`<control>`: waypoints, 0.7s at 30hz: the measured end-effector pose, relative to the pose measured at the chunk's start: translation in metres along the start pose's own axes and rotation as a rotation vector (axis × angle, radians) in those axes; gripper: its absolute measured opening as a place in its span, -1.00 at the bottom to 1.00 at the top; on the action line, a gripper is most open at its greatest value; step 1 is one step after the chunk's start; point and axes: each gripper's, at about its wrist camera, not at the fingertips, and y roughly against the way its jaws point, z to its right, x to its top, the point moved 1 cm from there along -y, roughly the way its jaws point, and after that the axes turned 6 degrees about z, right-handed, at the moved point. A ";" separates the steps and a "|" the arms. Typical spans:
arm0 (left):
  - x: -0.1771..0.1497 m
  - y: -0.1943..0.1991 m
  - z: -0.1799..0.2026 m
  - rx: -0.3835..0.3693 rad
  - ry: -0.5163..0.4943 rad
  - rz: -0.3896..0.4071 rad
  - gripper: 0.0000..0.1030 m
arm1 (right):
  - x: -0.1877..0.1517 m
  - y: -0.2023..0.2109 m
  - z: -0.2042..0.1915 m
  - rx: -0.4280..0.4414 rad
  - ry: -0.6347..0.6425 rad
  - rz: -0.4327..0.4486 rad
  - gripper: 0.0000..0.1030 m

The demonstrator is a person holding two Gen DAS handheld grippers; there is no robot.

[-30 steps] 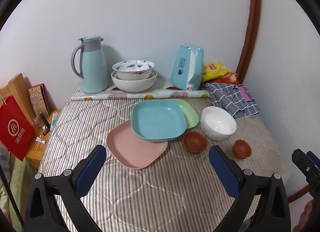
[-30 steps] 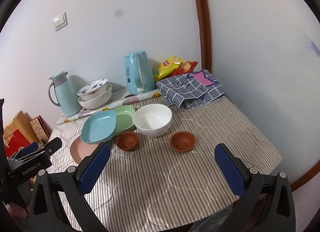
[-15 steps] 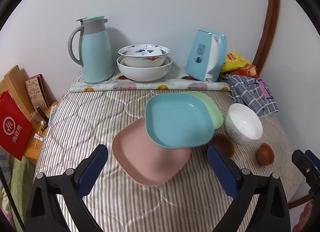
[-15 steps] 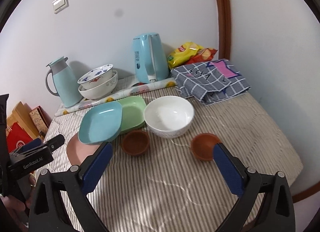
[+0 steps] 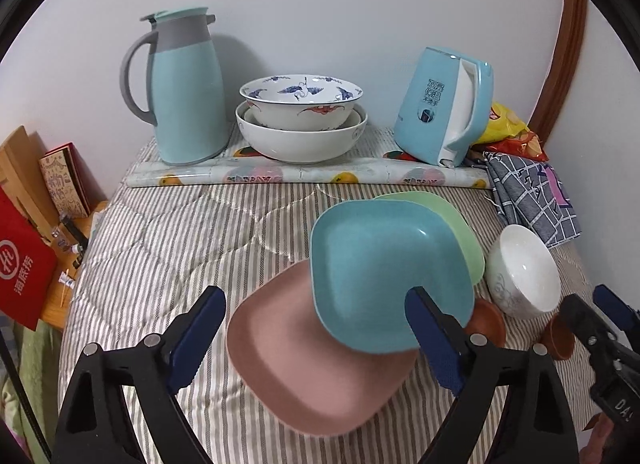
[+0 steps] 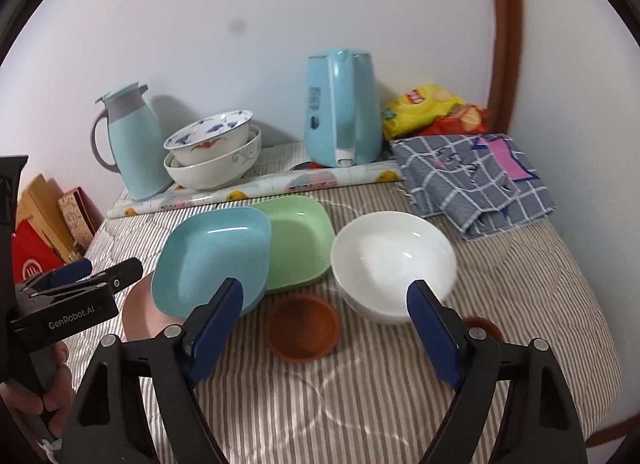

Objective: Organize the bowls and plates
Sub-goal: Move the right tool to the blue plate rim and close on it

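Glossy glazed white bowl (image 6: 394, 264); beside it matt plastic blue plate (image 6: 212, 256); both on striped quilted cloth (image 6: 400, 384).

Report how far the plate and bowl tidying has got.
Done: only two patterned bowls sit nested by the wall. In hand: nothing; the left tongs hang open over the pink plate, the right tongs open above a brown bowl. Left: blue plate, green plate, white bowl lie loose.

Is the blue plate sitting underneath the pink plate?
No, the blue plate rests on top, overlapping the pink plate and the green plate on the striped table cover.
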 end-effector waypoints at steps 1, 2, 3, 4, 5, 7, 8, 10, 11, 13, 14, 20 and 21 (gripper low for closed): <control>0.002 -0.005 -0.001 -0.001 0.001 -0.006 0.75 | 0.002 -0.007 -0.002 -0.001 0.003 -0.007 0.60; 0.003 -0.009 -0.001 -0.002 0.001 -0.011 0.75 | 0.005 -0.013 -0.005 -0.005 0.007 -0.012 0.58; 0.005 -0.015 -0.002 -0.002 0.001 -0.015 0.75 | 0.007 -0.018 -0.007 -0.006 0.010 -0.013 0.53; 0.007 -0.018 -0.002 -0.004 0.002 -0.018 0.75 | 0.008 -0.022 -0.009 -0.003 0.014 -0.014 0.49; 0.008 -0.023 -0.003 -0.007 0.001 -0.022 0.75 | 0.010 -0.027 -0.011 0.001 0.019 -0.016 0.48; 0.012 -0.033 -0.004 -0.011 0.005 -0.032 0.68 | 0.012 -0.038 -0.016 0.007 0.033 -0.029 0.39; 0.015 -0.037 -0.005 -0.013 0.009 -0.036 0.65 | 0.013 -0.043 -0.018 0.010 0.040 -0.039 0.36; 0.018 -0.044 -0.007 -0.012 0.014 -0.039 0.65 | 0.015 -0.051 -0.023 0.024 0.048 -0.050 0.34; 0.019 -0.049 -0.008 -0.009 0.015 -0.041 0.65 | 0.015 -0.055 -0.025 0.031 0.050 -0.054 0.34; 0.022 -0.057 -0.009 -0.001 0.020 -0.049 0.65 | 0.013 -0.061 -0.029 0.048 0.052 -0.067 0.34; 0.023 -0.062 -0.010 0.000 0.021 -0.055 0.64 | 0.012 -0.064 -0.031 0.052 0.051 -0.076 0.34; 0.024 -0.088 -0.012 -0.024 0.039 -0.091 0.50 | 0.002 -0.081 -0.040 0.081 0.049 -0.120 0.28; 0.024 -0.091 -0.012 -0.026 0.040 -0.097 0.50 | 0.001 -0.085 -0.043 0.082 0.051 -0.127 0.28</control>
